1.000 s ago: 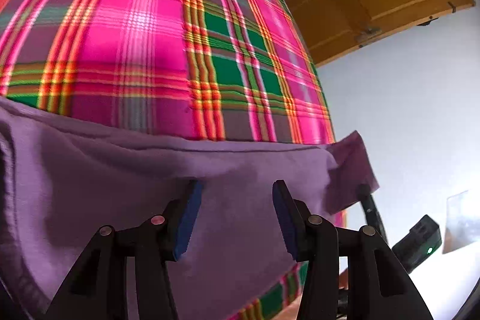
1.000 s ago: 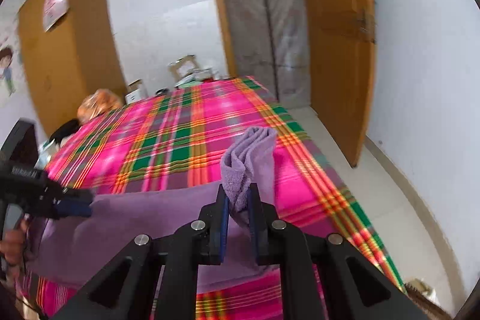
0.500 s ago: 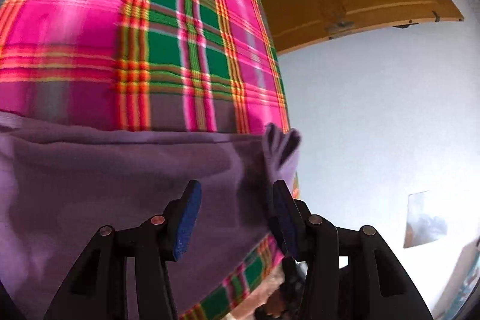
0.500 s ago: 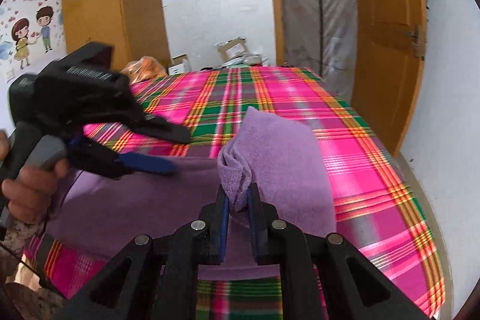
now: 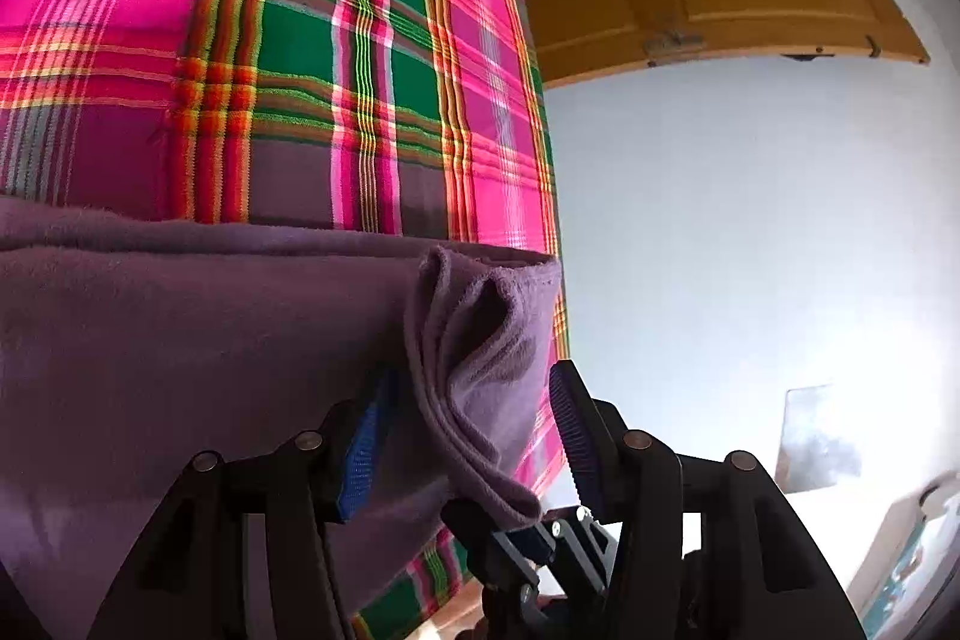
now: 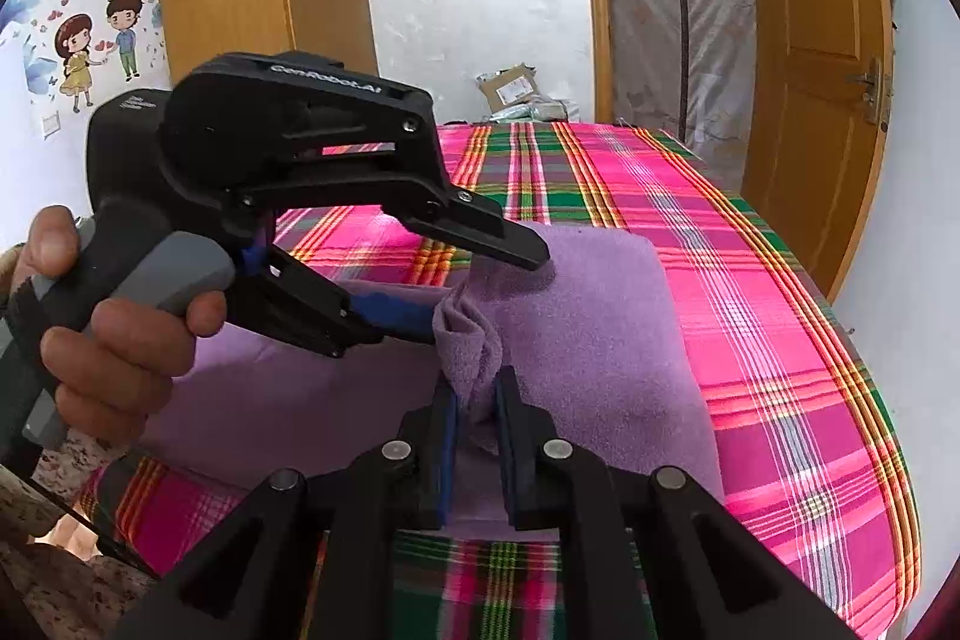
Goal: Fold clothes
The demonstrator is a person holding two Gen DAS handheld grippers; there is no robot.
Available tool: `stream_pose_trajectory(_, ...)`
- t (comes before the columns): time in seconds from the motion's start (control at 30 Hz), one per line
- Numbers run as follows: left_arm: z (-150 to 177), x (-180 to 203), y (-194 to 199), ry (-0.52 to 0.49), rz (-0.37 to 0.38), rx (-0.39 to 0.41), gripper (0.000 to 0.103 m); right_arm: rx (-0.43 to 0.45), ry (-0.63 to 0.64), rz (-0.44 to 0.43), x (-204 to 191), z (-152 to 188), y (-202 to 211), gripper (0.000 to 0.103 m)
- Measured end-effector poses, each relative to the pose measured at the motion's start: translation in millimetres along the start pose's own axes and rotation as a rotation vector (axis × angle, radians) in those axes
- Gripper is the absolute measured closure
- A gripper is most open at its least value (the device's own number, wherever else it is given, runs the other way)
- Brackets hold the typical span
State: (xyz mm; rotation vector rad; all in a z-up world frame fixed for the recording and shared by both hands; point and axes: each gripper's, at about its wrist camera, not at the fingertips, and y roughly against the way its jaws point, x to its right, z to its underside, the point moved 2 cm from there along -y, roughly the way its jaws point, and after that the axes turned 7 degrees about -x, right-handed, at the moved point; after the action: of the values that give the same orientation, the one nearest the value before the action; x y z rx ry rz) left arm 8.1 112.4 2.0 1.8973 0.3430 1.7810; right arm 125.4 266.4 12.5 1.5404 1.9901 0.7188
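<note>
On the plaid-covered bed [image 6: 750, 292] lies the purple garment [image 6: 600, 340], its bunched corner clenched in the right tool [image 6: 475, 415], while the left tool [image 5: 468, 436] straddles that corner, jaws opening.

Right tool [image 6: 474, 439] pinches bunched purple cloth [image 6: 600, 340] over plaid bed [image 6: 780, 340]; left tool [image 6: 486, 292], jaws opening, straddles the bunch.
</note>
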Motion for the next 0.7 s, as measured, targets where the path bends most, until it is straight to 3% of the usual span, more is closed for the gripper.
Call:
stream_pose_trajectory(0.23, 3.3, -0.5, 6.7, 0.006, 0.027, -0.006, 0.051, 0.032, 0.035, -0.032, -14.9, -3.1, 10.9, 0.091)
stream_pose_trajectory(0.5, 9.8, -2.8, 37.6, -0.010, 0.023, 0.090, 0.065, 0.044, 0.064, -0.070, -40.6, -11.6, 16.5, 0.091)
stream_pose_trajectory(0.7, 17.8, -10.2, 56.2, -0.011, 0.016, 0.110, 0.065, 0.047, 0.099, -0.103, -57.7, -17.2, 13.2, 0.091)
